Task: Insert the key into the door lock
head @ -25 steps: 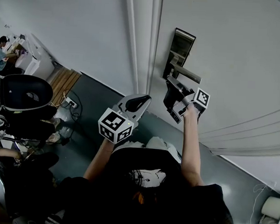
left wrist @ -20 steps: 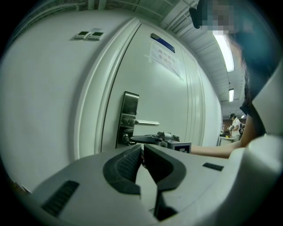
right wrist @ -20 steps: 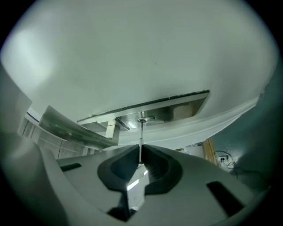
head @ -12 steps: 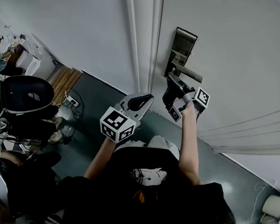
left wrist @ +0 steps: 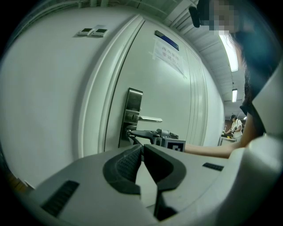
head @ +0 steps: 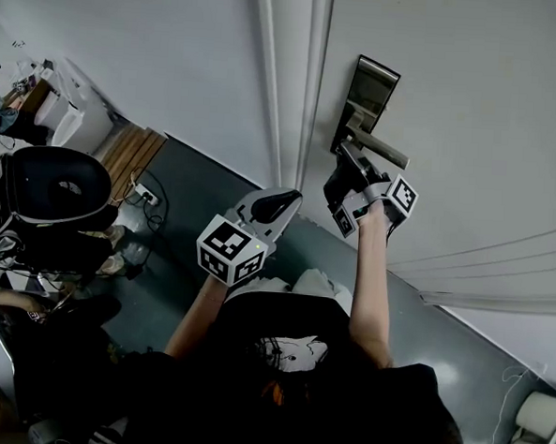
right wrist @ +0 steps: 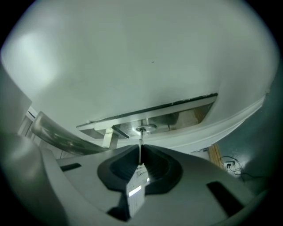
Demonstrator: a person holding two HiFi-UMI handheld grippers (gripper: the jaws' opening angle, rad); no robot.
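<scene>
Forearms reach up from the person's dark shirt, each holding a gripper. The left gripper (head: 275,207) hangs lower and nearer, beside the door frame (head: 287,76), well apart from the lock; in the left gripper view its black pads (left wrist: 126,165) are pressed together at the tips with nothing between them. The right gripper (head: 343,166) is raised to the door, just under the lever handle (head: 381,149). In the right gripper view its jaws are clamped on the key (right wrist: 140,148), which stands edge-on between them, a pale tag (right wrist: 136,190) hanging from its near end. The key's tip meets the round lock cylinder (right wrist: 146,128) in the metal lock plate (right wrist: 177,115); how far it has entered cannot be told. The handle runs off to the left of the cylinder in that view. Beyond, the white door (head: 473,106) carries a paper notice (left wrist: 168,49) higher up. Farther off on the grey floor (head: 195,193) stands a black office chair (head: 50,188).
</scene>
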